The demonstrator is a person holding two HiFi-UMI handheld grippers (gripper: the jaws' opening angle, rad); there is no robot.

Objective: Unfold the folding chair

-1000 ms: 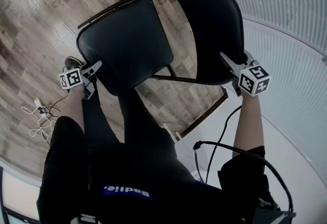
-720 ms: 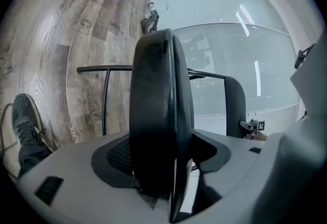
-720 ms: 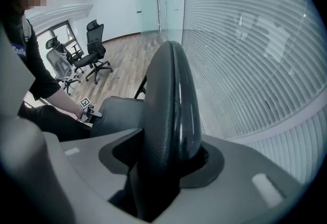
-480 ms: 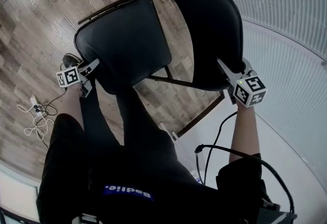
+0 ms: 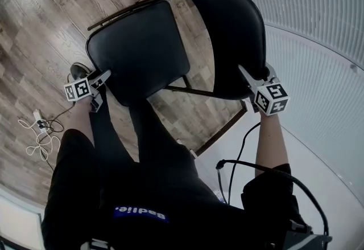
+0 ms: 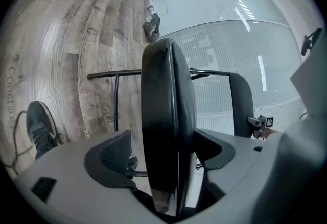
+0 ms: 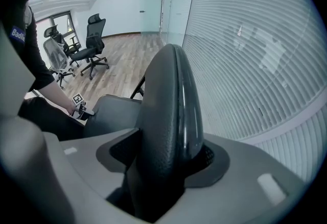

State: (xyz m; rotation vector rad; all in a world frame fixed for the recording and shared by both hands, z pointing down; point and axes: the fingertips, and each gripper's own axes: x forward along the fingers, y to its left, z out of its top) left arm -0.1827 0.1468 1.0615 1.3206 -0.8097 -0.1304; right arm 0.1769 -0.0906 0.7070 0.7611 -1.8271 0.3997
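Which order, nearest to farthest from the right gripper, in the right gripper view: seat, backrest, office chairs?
1. backrest: between the jaws of the right gripper, which have just been opening.
2. seat: lower left, just beyond.
3. office chairs: far upper left, across the room.

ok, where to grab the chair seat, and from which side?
Seat: take the front corner nearest the person, coming in from the head view's left, one of the fingers above, one below. It's a thin padded slab lying near flat, with that edge exposed.
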